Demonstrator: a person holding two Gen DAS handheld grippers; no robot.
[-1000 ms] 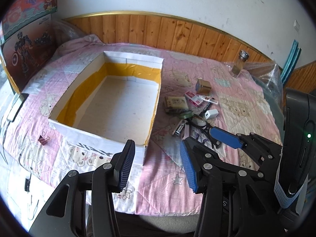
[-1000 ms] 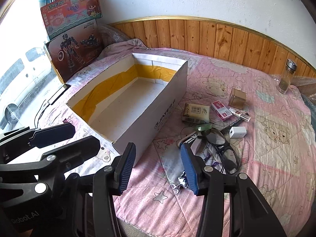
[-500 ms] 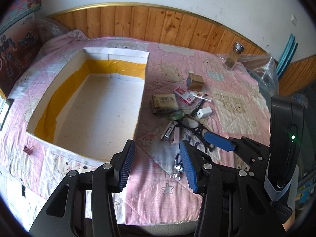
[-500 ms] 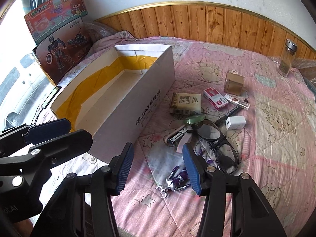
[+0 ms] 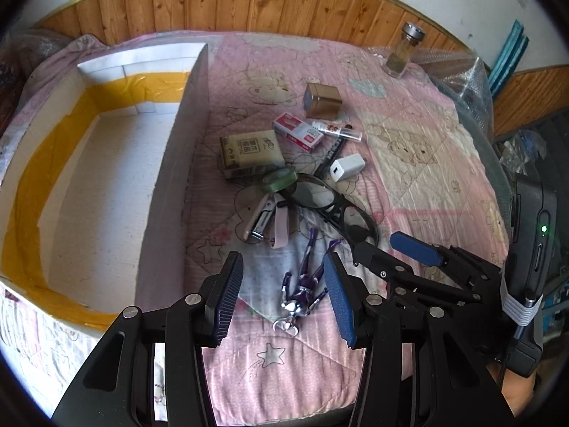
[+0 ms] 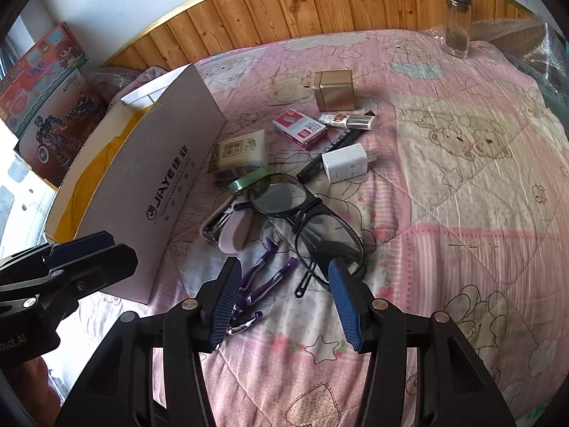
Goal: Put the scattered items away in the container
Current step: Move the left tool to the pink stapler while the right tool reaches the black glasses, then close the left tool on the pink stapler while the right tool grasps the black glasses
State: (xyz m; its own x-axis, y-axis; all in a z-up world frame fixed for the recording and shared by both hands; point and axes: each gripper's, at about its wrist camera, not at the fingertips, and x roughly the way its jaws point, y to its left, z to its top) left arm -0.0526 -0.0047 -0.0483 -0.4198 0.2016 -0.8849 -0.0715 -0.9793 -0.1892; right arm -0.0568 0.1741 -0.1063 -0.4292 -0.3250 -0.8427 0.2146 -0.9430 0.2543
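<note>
**Both grippers wide above the clutter**

The left gripper (image 5: 282, 297) hangs released, nothing between its pads, over a purple keychain figure (image 5: 302, 284) at lower centre. The right gripper (image 6: 281, 299) is likewise unclenched, framing the glasses (image 6: 306, 220) (one lens sits just behind its right pad). The cardboard box (image 5: 106, 185) fills the left of the frame, beside the scattered stapler (image 5: 261, 219), white charger (image 5: 346, 167) and gold tin (image 5: 322, 105).

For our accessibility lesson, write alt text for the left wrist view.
An open left claw hovers over a purple figure keychain on a pink quilt. Beyond lie glasses, a stapler, small boxes and a white charger; an empty cardboard box sits left.
</note>
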